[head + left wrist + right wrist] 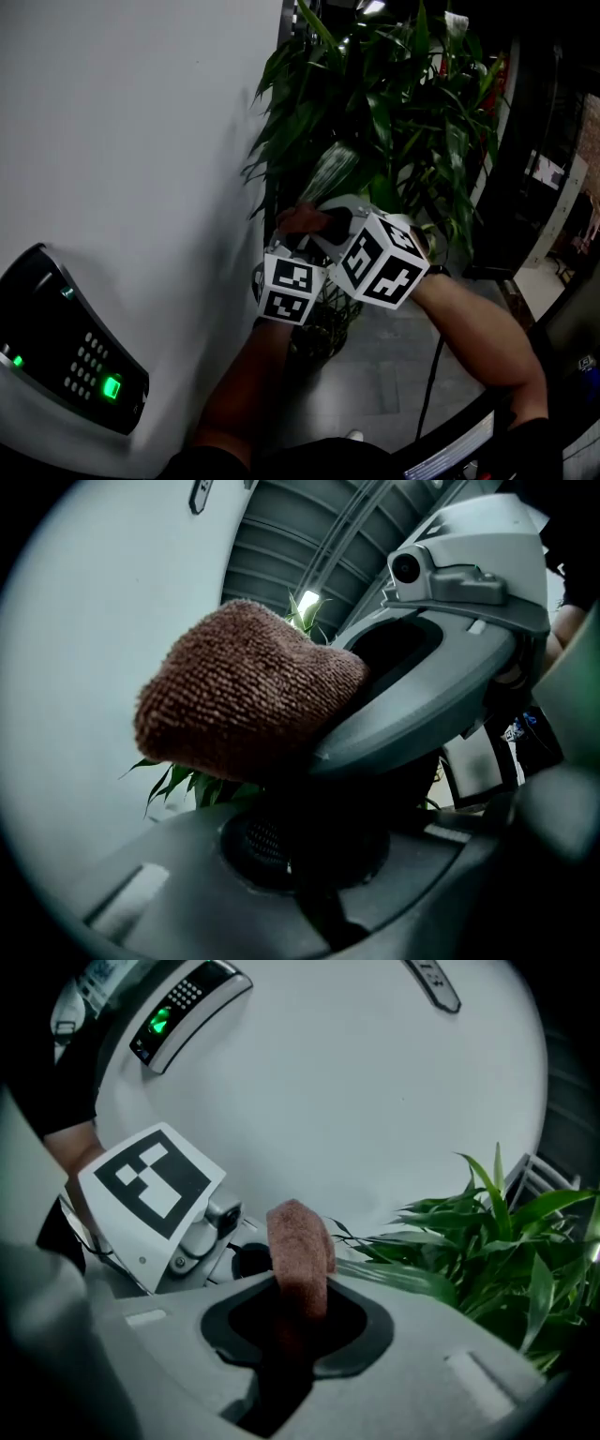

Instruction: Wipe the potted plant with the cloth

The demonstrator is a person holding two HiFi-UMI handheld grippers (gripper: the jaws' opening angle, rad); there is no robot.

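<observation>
Cloth [298, 1241] clamped in right gripper [296, 1321], left gripper [284, 246] close beside, both outstretched

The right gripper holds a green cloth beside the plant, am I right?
Not quite: the cloth is reddish brown, not green. The right gripper view shows it clamped in the right gripper, beside the plant.
</observation>
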